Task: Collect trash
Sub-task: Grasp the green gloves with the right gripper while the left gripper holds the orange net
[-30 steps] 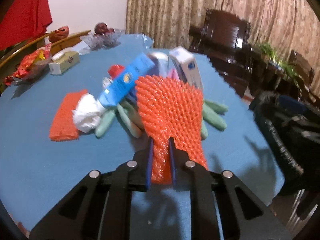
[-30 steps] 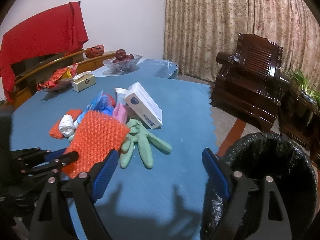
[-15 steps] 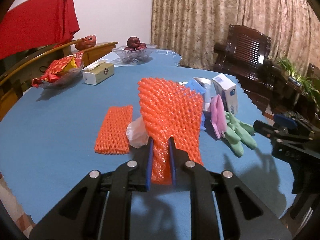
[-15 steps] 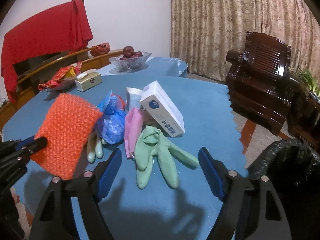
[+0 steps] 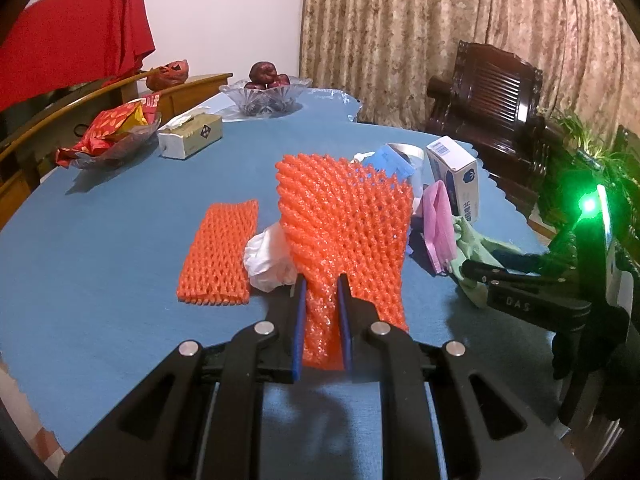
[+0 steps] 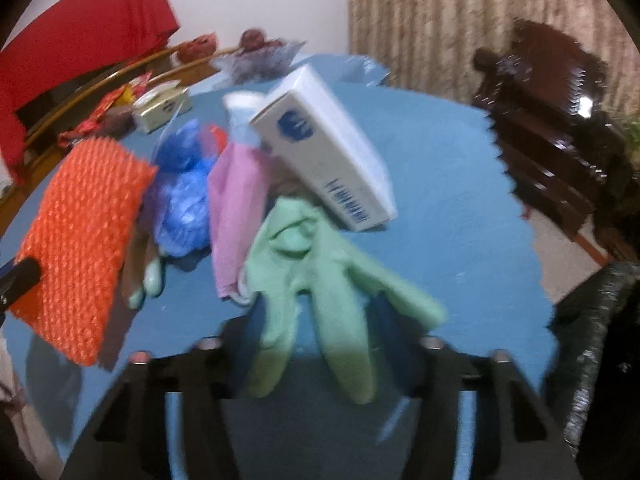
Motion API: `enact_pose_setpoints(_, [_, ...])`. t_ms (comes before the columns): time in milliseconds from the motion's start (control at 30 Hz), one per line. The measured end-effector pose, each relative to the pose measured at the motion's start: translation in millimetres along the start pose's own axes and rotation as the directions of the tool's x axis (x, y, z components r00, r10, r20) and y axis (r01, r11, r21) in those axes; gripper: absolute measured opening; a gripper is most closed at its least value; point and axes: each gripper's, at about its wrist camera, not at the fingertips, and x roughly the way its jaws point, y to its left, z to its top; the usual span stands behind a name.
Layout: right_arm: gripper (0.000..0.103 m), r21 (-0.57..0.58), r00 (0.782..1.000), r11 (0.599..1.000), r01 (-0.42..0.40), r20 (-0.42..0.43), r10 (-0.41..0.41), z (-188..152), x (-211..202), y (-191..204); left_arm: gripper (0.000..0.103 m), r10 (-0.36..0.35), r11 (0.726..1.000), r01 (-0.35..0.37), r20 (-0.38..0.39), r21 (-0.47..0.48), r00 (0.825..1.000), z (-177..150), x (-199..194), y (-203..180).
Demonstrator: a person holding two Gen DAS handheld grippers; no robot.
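Observation:
My left gripper (image 5: 320, 304) is shut on an orange foam net (image 5: 344, 224) and holds it upright above the blue table (image 5: 100, 280). The same net (image 6: 80, 240) shows at the left of the blurred right wrist view. A light green glove (image 6: 316, 272) lies at the near edge of a trash pile. My right gripper (image 6: 320, 332) sits low over it with the glove's fingers between its jaws. The jaws are closing, and I see no pad pressing on the glove. In the left wrist view my right gripper (image 5: 480, 276) reaches over the green glove (image 5: 472, 248).
The pile holds a white box (image 6: 328, 148), a pink cloth (image 6: 236, 208) and a blue bag (image 6: 184, 196). A second orange net (image 5: 218, 256) and a white wad (image 5: 266, 260) lie left of it. A black-lined bin (image 6: 592, 340) stands off the table's right edge. A tissue box (image 5: 191, 136) and fruit bowl (image 5: 266, 96) sit at the back.
My right gripper has dropped and moved forward onto the green glove, and its jaws have narrowed around it. My left gripper swung left with the net, then held still.

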Motion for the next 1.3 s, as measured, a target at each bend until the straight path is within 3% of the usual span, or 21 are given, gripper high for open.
enact_pose_setpoints(100, [0.014, -0.01, 0.999, 0.999, -0.045, 0.015, 0.045, -1, -5, 5, 0.014, 0.001, 1.0, -0.001, 0.001, 0.008, 1.0, 0, -1, -2])
enact_pose_setpoints(200, [0.004, -0.011, 0.996, 0.997, -0.077, 0.033, 0.078, 0, -17, 6, 0.014, 0.001, 1.0, -0.001, 0.007, 0.015, 1.0, 2, -4, -4])
enact_pose_setpoints(600, [0.0, -0.014, 0.975, 0.992, -0.124, 0.186, 0.124, 6, -108, 2, 0.014, -0.021, 0.999, 0.02, 0.055, 0.033, 0.998, 14, -29, -24])
enact_pose_setpoints(800, [0.001, -0.025, 0.982, 0.995, -0.097, 0.163, 0.099, 3, -107, -2, 0.014, -0.054, 0.997, 0.051, 0.058, 0.054, 0.997, 11, -36, -42])
enact_pose_setpoints(867, [0.007, -0.023, 0.985, 0.997, -0.08, 0.151, 0.082, 1, -95, -3, 0.014, -0.053, 0.997, 0.05, 0.054, 0.061, 0.997, 9, -35, -43])
enact_pose_setpoints(1000, [0.041, 0.001, 0.991, 0.998, -0.067, 0.113, 0.066, -5, -69, -8, 0.014, -0.047, 0.997, 0.046, 0.022, 0.06, 0.999, 0, -26, -42])
enact_pose_setpoints(1067, [0.047, 0.006, 0.994, 0.998, -0.06, 0.091, 0.059, -6, -55, -8, 0.014, -0.044, 0.997, 0.043, 0.013, 0.061, 0.999, -3, -23, -41])
enact_pose_setpoints(1167, [0.067, 0.009, 0.997, 0.999, -0.048, 0.06, 0.048, -10, -40, -10, 0.014, -0.048, 0.997, 0.048, 0.001, 0.058, 0.999, -4, -19, -40])
enact_pose_setpoints(1300, [0.075, 0.015, 1.0, 1.0, -0.026, 0.01, 0.026, -11, -20, -14, 0.014, -0.044, 0.997, 0.044, -0.003, 0.056, 0.999, -3, -14, -39])
